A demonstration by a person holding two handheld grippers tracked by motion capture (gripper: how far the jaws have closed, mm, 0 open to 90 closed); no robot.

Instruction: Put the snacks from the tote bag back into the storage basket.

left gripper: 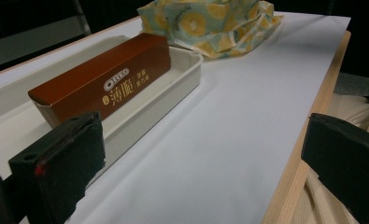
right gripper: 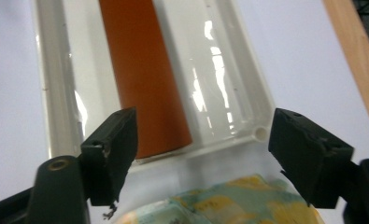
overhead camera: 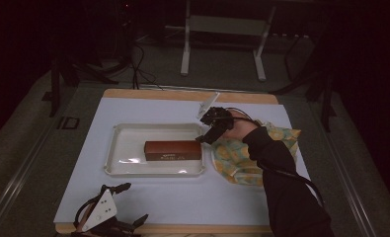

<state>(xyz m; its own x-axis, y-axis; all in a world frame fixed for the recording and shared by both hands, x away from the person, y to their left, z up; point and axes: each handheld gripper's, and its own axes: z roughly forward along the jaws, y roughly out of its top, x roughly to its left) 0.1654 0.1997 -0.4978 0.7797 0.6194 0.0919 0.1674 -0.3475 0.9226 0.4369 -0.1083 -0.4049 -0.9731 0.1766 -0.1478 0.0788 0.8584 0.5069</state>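
On brown box [left gripper: 102, 79]: "OREO"

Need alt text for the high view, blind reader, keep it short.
A brown biscuit box lies in a white tray on a white-covered table, with the right gripper open just above the box's right end. A yellow-patterned cloth lies crumpled right of the tray. The left gripper rests open at the table's near edge.
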